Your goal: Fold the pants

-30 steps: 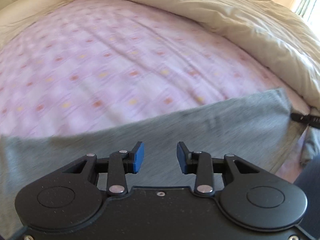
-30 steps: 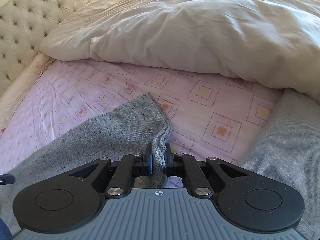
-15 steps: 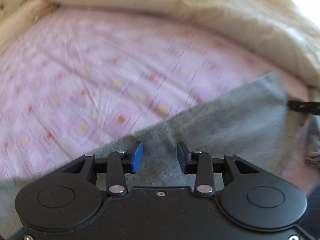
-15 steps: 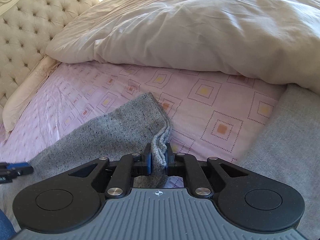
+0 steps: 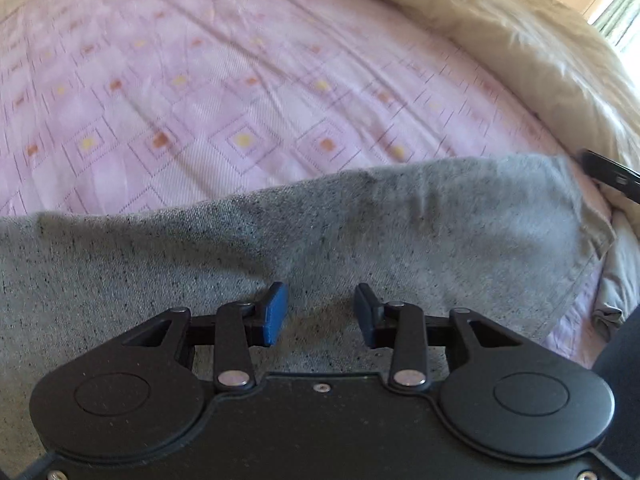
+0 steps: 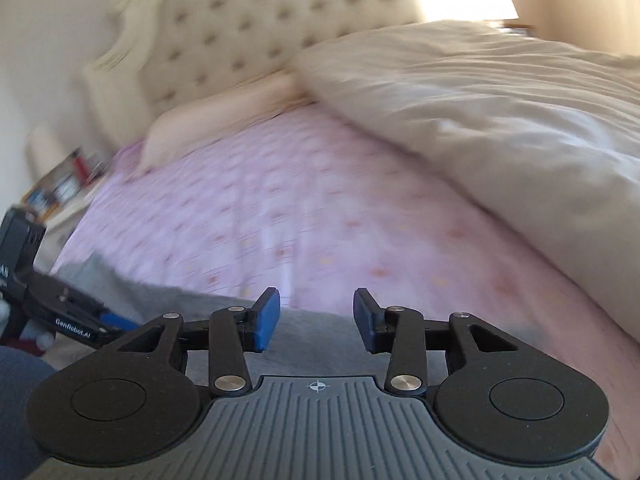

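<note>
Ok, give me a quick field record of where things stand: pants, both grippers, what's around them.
pants: grey, lying flat on the pink sheet, near edge of the bed
left gripper: open, over the pants, nothing between the pads
right gripper: open, jaws have just been opening, no cloth between them
duvet: cream, bunched at the far side
headboard: tufted, view blurred
fold: stage unclear from these views

Left gripper (image 5: 320,312): black body, two round side discs, silver pivot screws, blue pads (image 5: 274,312) on black linkage fingers. Right gripper (image 6: 316,316): same linkage, blue pads (image 6: 266,318), grey ribbed top plate (image 6: 318,428) with a crosshair mark. White "GenRobot.AI" lettering marks the left unit's side.
</note>
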Action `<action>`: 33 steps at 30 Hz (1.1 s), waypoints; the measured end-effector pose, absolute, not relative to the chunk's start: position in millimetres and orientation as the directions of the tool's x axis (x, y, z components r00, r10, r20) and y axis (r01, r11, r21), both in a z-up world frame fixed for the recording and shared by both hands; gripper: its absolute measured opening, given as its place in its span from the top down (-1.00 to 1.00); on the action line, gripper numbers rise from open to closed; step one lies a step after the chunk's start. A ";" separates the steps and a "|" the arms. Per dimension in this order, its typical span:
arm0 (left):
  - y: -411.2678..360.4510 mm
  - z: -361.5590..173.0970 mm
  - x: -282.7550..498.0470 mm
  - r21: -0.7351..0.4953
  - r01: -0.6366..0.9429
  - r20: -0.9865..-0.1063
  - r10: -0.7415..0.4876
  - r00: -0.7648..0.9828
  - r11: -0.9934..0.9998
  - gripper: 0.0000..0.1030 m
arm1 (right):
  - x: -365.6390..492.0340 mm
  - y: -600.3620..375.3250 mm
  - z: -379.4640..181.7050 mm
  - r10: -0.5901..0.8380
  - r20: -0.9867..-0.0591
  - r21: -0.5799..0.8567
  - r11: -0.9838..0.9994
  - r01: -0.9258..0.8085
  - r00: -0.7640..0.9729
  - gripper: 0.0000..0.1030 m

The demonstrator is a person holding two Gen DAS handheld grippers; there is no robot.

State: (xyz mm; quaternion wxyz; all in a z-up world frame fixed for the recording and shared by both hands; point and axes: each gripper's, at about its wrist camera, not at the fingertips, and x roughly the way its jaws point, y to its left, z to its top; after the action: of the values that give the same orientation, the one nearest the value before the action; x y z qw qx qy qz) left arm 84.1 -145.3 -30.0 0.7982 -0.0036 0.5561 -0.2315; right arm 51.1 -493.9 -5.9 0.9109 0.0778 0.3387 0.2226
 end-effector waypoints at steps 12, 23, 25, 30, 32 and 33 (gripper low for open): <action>-141.5 -27.4 88.4 -0.272 0.370 -0.894 -0.375 0.245 0.888 0.11 | 112.5 -395.7 -23.8 0.619 -0.733 0.268 0.643 -0.717 0.281 0.49; -133.7 27.6 104.4 -0.267 0.396 -0.812 -0.427 0.399 0.878 0.09 | 81.0 -403.1 -21.1 0.670 -0.711 0.333 0.588 -0.737 0.213 0.85; -141.7 25.9 116.5 -0.250 0.388 -0.823 -0.406 0.398 0.887 0.10 | 83.9 -401.3 -23.8 0.673 -0.712 0.351 0.589 -0.728 0.201 0.85; -168.4 -5.1 131.4 -0.321 0.415 -0.870 -0.438 0.226 0.851 0.10 | 88.7 -398.3 -28.4 0.657 -0.716 0.325 0.613 -0.720 0.236 0.84; -178.7 -20.4 132.5 -0.234 0.409 -0.904 -0.352 0.241 0.882 0.10 | 88.8 -399.9 -28.8 0.640 -0.713 0.296 0.646 -0.704 0.288 0.83; -182.1 -27.3 136.5 -0.187 0.393 -0.915 -0.305 0.263 0.900 0.15 | 89.0 -402.7 -27.5 0.624 -0.704 0.272 0.678 -0.683 0.339 0.82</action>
State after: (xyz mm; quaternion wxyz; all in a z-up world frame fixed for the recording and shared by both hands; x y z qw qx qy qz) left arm 136.5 -182.1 -27.3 0.7936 0.0390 0.5659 -0.2198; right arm 89.0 -402.7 -27.5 0.8175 -0.0356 0.4130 0.3998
